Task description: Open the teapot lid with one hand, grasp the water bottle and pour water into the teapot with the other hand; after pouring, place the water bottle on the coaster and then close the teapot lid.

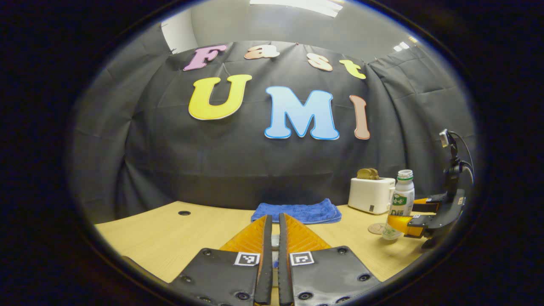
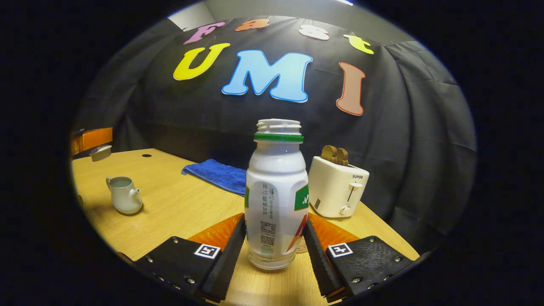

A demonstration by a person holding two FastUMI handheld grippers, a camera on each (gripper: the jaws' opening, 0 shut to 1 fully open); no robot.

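Standing btwn spread fingers of right gripper point(image 2: 274, 250), untouched: water bottle point(image 2: 276, 199); left gripper point(image 1: 275, 238) pinched together.

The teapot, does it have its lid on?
No: in the right gripper view the teapot stands on the table with its top open, and the left gripper holds the lid off beside it.

The left tool point(image 1: 275, 238) is nearly closed over the table point(image 1: 170, 233); farther right, another tool point(image 1: 410, 216) flanks the water bottle point(image 1: 399, 204)
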